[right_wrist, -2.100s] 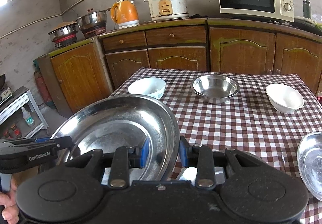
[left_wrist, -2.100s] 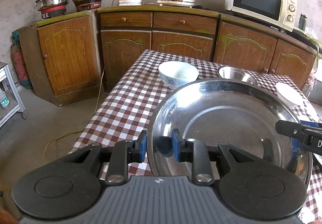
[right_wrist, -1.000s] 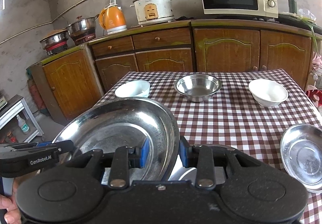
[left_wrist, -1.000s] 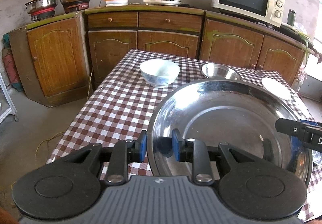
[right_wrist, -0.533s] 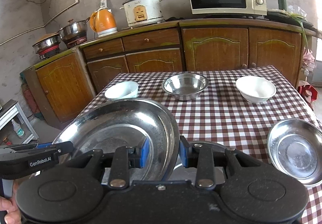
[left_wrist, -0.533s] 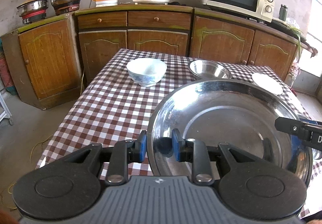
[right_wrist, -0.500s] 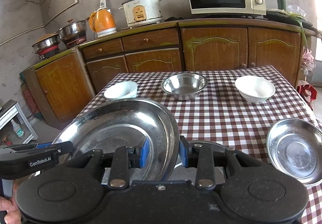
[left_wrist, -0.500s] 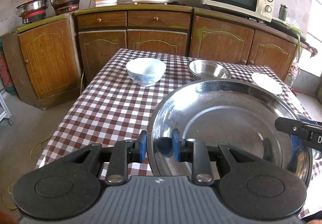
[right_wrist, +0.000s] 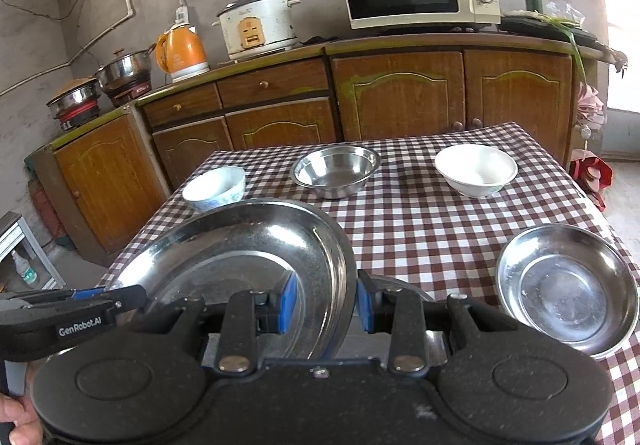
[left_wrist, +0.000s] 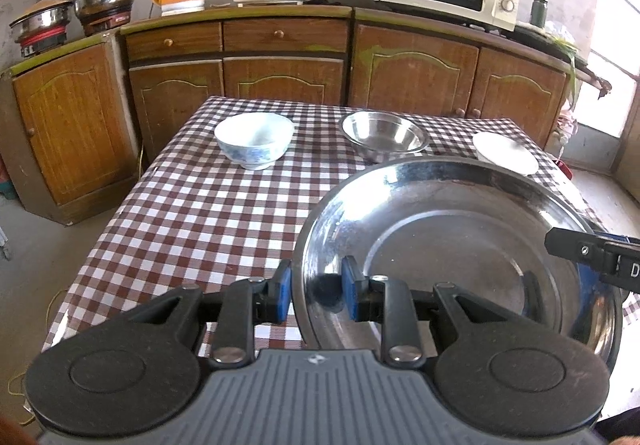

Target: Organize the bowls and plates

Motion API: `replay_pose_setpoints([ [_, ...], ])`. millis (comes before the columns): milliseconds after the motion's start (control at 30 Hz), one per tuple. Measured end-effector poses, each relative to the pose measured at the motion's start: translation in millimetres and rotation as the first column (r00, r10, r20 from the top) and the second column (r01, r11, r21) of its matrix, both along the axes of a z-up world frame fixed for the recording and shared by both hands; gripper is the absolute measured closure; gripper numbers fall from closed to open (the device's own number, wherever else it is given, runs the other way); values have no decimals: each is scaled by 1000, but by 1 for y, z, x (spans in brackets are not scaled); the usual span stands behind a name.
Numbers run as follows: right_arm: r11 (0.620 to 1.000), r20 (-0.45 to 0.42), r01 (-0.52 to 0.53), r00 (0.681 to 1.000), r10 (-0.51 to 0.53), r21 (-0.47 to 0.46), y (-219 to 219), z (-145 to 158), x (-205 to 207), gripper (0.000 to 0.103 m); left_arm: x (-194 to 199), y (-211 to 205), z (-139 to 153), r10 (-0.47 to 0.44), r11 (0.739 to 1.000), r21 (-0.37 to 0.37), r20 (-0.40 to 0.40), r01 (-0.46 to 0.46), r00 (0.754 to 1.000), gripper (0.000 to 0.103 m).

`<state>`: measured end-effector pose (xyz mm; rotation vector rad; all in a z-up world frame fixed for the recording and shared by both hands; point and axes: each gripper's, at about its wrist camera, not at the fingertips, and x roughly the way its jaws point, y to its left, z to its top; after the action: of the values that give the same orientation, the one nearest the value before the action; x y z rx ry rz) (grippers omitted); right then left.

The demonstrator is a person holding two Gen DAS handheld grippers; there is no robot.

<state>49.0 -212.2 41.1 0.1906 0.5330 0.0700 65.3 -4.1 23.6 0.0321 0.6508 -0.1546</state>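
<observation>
left gripper (left_wrist: 314,287) clamped on near-left rim of large steel plate (left_wrist: 460,245); right gripper (right_wrist: 327,300) clamped on opposite rim; plate held above checked table (left_wrist: 192,213), tilted in right view; far end of table: blue-patterned bowl (left_wrist: 254,139), steel bowl (left_wrist: 384,133), white bowl (right_wrist: 476,169); smaller steel plate (right_wrist: 566,285) lies near right edge

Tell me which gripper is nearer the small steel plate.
Right. The right gripper, clamped on the big plate's rim, sits just beside the small steel plate. The left gripper grips the big plate's opposite rim, farther away.
</observation>
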Motion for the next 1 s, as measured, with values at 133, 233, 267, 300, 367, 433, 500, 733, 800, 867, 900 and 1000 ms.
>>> replay_pose_setpoints([
  [133, 1000, 3, 9, 1000, -9, 0, -5, 0, -2, 63, -1, -5, 0, -8, 1000, 2, 2, 8, 1000, 76],
  [233, 1000, 5, 17, 1000, -17, -4, -7, 0, -4, 63, 0, -8, 0, -15, 1000, 1, 1, 15, 1000, 76],
  [267, 1000, 5, 19, 1000, -19, -3, -9, 0, -4, 63, 0, -9, -1, -18, 1000, 2, 1, 18, 1000, 76],
  [300, 1000, 5, 22, 1000, -22, -1, -10, -1, -4, 63, 0, -10, -1, -20, 1000, 1, -1, 20, 1000, 76],
  [367, 1000, 4, 28, 1000, -28, 0, -12, -2, -5, 63, 0, -12, -2, -25, 1000, 2, -3, 25, 1000, 76],
  [433, 999, 3, 33, 999, -33, 1, -14, -2, -6, 63, 0, -14, -2, -29, 1000, 3, -4, 29, 1000, 76],
  [500, 999, 2, 37, 999, -37, 1, -16, -3, -7, 63, 1, -17, -3, -33, 999, 4, -5, 33, 999, 76],
  [733, 999, -4, 55, 999, -55, 3, -24, -6, -8, 63, 2, -23, -6, -49, 999, 2, -10, 49, 999, 76],
  [800, 998, -6, 60, 998, -60, 3, -26, -7, -8, 63, 2, -25, -7, -53, 999, 4, -12, 53, 999, 76],
  [867, 998, -7, 64, 998, -64, 4, -28, -8, -8, 63, 2, -27, -9, -56, 998, 1, -15, 56, 998, 76],
  [900, 998, -8, 67, 998, -67, 2, -29, -8, -8, 63, 2, -28, -9, -57, 998, 0, -16, 57, 998, 76],
  [1000, 997, -11, 74, 997, -74, 1, -31, -10, -8, 63, 3, -32, -11, -62, 998, 1, -19, 62, 998, 76],
])
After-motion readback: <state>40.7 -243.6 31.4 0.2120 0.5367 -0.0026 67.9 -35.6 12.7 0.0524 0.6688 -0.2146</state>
